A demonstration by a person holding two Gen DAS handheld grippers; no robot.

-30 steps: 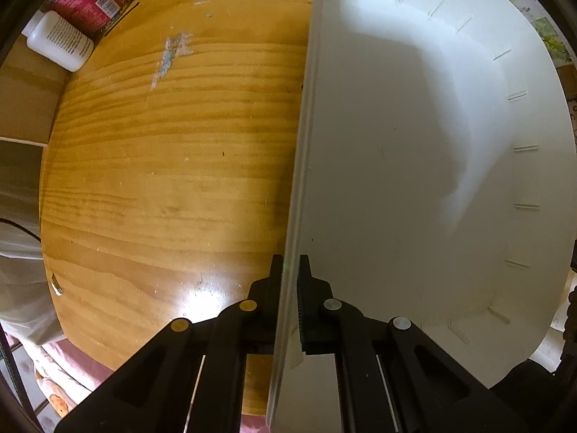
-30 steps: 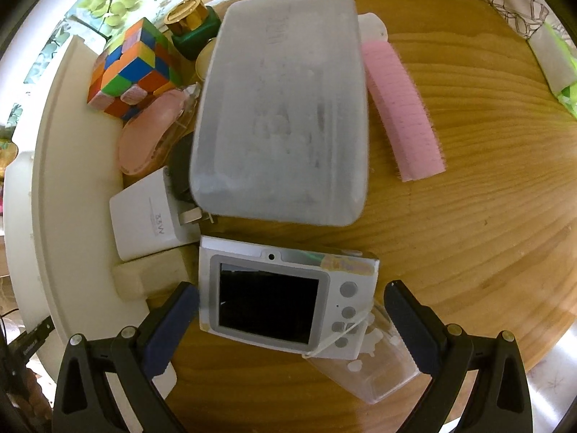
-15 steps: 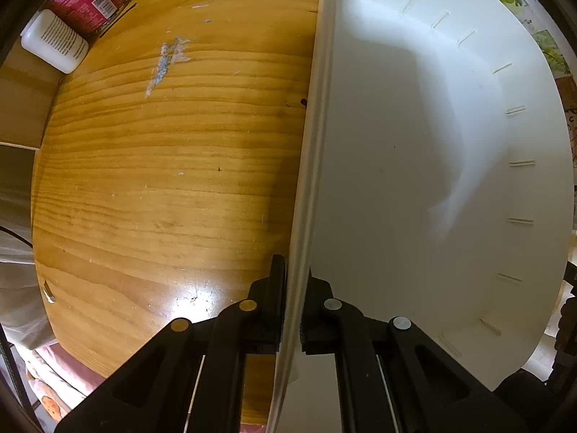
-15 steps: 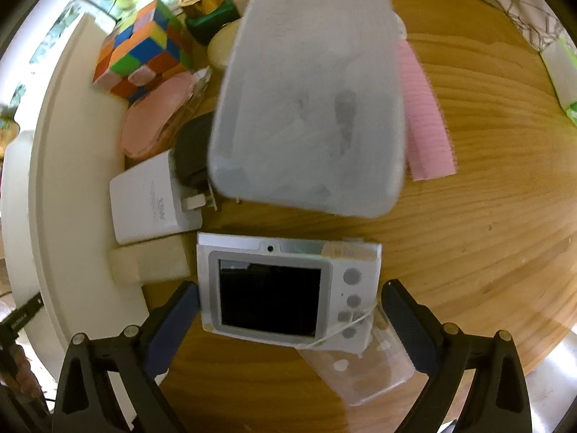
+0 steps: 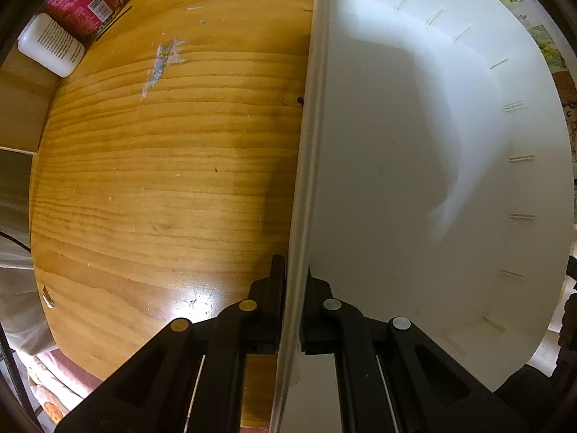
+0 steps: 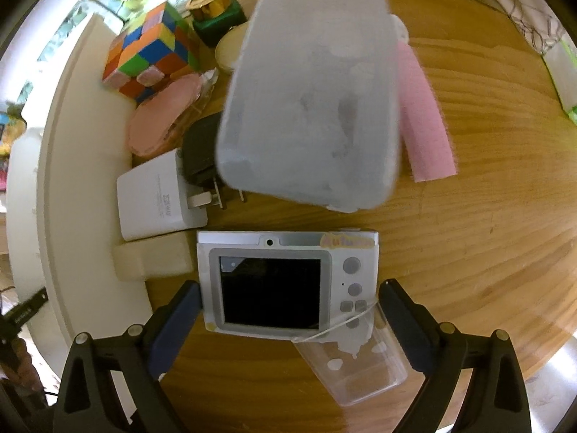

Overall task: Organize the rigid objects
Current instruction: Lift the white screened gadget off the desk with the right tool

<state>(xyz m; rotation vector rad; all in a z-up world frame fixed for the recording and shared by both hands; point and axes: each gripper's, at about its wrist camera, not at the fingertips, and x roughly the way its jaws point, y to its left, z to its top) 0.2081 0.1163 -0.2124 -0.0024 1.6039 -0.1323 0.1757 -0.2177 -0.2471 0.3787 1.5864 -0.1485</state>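
My left gripper (image 5: 291,281) is shut on the rim of a large white bin (image 5: 414,180), which is empty inside; the bin also shows at the left of the right wrist view (image 6: 65,166). My right gripper (image 6: 288,310) is open, its fingers either side of a small white camera (image 6: 285,285) lying screen-up on the wooden table (image 6: 487,238). Beyond it lie a frosted plastic box (image 6: 313,108), a pink hair roller (image 6: 425,119), a white charger (image 6: 158,198), a colour cube (image 6: 151,54) and a pink case (image 6: 162,122).
A clear small case (image 6: 357,368) lies under the camera's right end. A cream block (image 6: 151,261), black plug (image 6: 198,151) and green jar with gold lid (image 6: 216,11) crowd the bin's side. A white bottle (image 5: 50,45) and red pack (image 5: 83,0) stand at the table's far left.
The right gripper has moved forward and lower, so the camera now sits between its fingers. The left gripper's view of the bin has shifted slightly; it still grips the rim.
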